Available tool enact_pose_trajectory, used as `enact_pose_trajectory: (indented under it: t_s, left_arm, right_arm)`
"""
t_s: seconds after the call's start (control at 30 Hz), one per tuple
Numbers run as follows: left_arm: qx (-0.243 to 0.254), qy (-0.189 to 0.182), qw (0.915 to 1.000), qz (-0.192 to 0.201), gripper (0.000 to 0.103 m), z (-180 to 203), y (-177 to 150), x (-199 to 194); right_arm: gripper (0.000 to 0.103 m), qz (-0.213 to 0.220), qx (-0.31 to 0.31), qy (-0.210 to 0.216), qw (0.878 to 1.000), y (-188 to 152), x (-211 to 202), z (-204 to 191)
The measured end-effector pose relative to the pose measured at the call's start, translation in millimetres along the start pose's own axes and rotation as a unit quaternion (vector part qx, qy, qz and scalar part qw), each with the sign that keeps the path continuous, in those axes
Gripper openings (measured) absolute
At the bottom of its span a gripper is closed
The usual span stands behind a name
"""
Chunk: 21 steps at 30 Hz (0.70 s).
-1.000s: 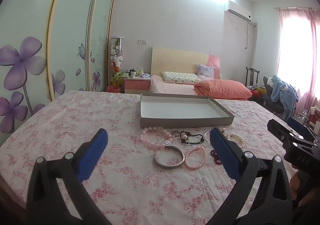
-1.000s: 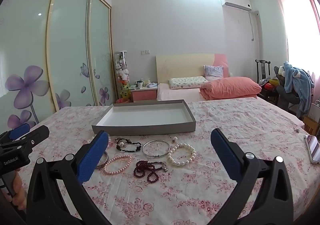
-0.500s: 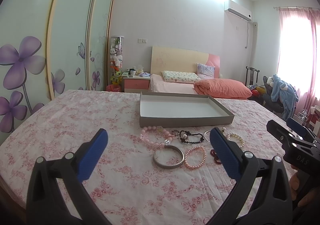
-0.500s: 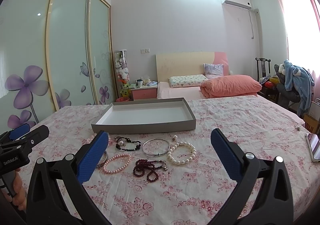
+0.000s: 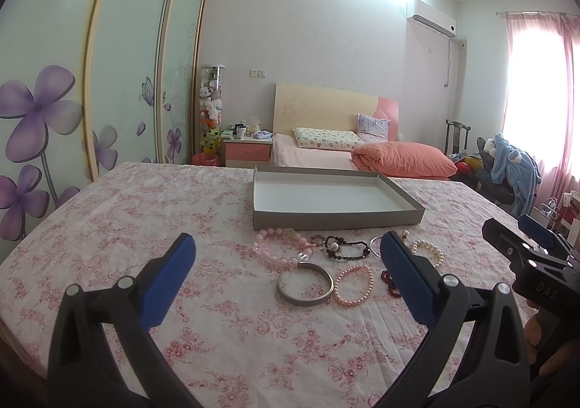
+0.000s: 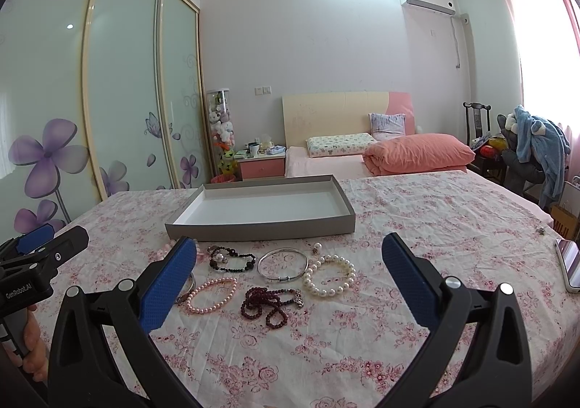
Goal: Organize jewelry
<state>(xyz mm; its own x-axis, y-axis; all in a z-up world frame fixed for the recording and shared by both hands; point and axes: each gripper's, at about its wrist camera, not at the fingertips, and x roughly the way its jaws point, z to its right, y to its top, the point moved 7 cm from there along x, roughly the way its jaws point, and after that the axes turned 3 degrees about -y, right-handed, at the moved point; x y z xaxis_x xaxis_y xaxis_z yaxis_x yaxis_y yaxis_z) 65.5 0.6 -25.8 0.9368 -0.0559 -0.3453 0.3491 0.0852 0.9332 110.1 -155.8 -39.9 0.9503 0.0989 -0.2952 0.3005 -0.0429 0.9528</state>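
Several bracelets lie on a floral tablecloth before an empty grey tray (image 5: 337, 221) (image 6: 261, 226). In the left wrist view: a pink bead bracelet (image 5: 277, 244), a silver bangle (image 5: 304, 284), a small pink pearl bracelet (image 5: 353, 284), a black bead bracelet (image 5: 346, 248). In the right wrist view: a thin silver bangle (image 6: 282, 264), a white pearl bracelet (image 6: 329, 275), a dark red bead string (image 6: 268, 303), the pink pearl bracelet (image 6: 212, 295). My left gripper (image 5: 288, 273) and right gripper (image 6: 290, 272) are both open and empty, held above the table short of the jewelry.
A phone (image 6: 571, 264) lies at the table's right edge, with a small metal item (image 6: 541, 230) beyond it. A bed, a nightstand and a chair with clothes stand behind the table. A sliding wardrobe lines the left wall.
Both grippers have shifted only slightly; the view has crept a little closer to the jewelry. Nothing was grasped or moved.
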Motion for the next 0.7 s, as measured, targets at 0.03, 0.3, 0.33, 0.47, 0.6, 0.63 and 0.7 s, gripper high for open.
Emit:
enact_pose_trajectory:
  t_s: [0.03, 0.3, 0.33, 0.47, 0.6, 0.63, 0.7]
  left_arm:
    - [0.0, 0.0, 1.0, 0.0, 0.099, 0.0, -0.1, 0.1]
    - [0.0, 0.0, 1.0, -0.001, 0.099, 0.1, 0.1, 0.3]
    - [0.0, 0.0, 1.0, -0.001, 0.099, 0.0, 0.2, 0.4]
    - [-0.001, 0.0, 1.0, -0.001, 0.099, -0.1, 0.2, 0.5]
    - [0.0, 0.0, 1.0, -0.001, 0.099, 0.0, 0.1, 0.6]
    - [0.0, 0.0, 1.0, -0.001, 0.099, 0.1, 0.1, 0.5]
    - [0.0, 0.0, 1.0, -0.001, 0.099, -0.1, 0.2, 0.7]
  right_arm:
    - [0.101, 0.0, 0.0, 0.0, 1.0, -0.4, 0.0, -0.1]
    - [0.101, -0.003, 0.001, 0.002, 1.0, -7.4, 7.1, -0.2]
    - [0.101, -0.003, 0.001, 0.002, 1.0, -8.6, 7.6, -0.6]
    - [0.101, -0.003, 0.001, 0.001, 1.0, -8.3, 7.7, -0.5]
    - [0.101, -0.004, 0.001, 0.001, 1.0, -7.5, 7.6, -0.4]
    - [0.101, -0.004, 0.002, 0.001, 1.0, -8.0, 7.8, -0.5]
    - [0.101, -0.004, 0.001, 0.002, 1.0, -7.4, 7.6, -0.4]
